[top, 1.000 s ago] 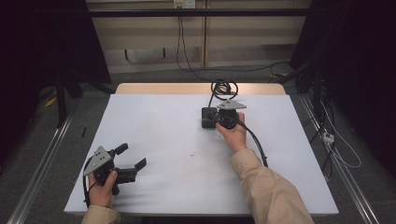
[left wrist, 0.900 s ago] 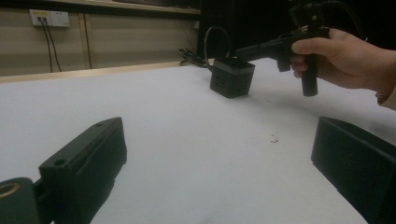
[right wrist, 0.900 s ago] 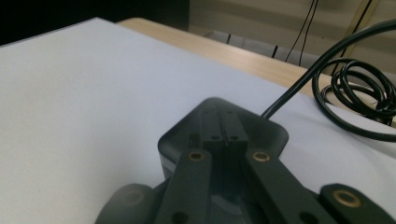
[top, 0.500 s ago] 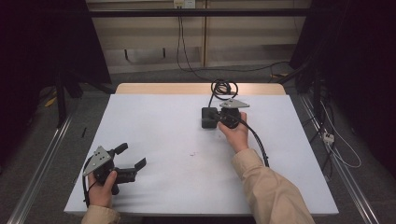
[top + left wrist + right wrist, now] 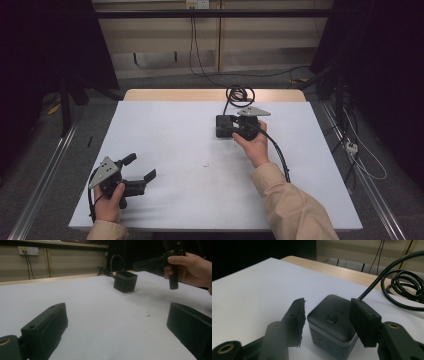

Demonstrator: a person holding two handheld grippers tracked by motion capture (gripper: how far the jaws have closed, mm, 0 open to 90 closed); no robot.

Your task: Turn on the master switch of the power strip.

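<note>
Small black cube-shaped power block (image 5: pixel 223 126), corded, sits upper centre of the white table (image 5: pixel 170 150). Right gripper (image 5: pixel 235 128) jaws, just opening, flank it without pressing. Left gripper (image 5: pixel 140 169), lower left, stands wide, empty.

I see my right gripper (image 5: pixel 231 128) at the black cube (image 5: pixel 223 126), jaws just opening; my left gripper (image 5: pixel 137 171) rests near the table (image 5: pixel 180 145) corner.

Right gripper (image 5: pixel 226 126), jaws just opening, held far out; left gripper (image 5: pixel 141 168) gapes near the person.
</note>
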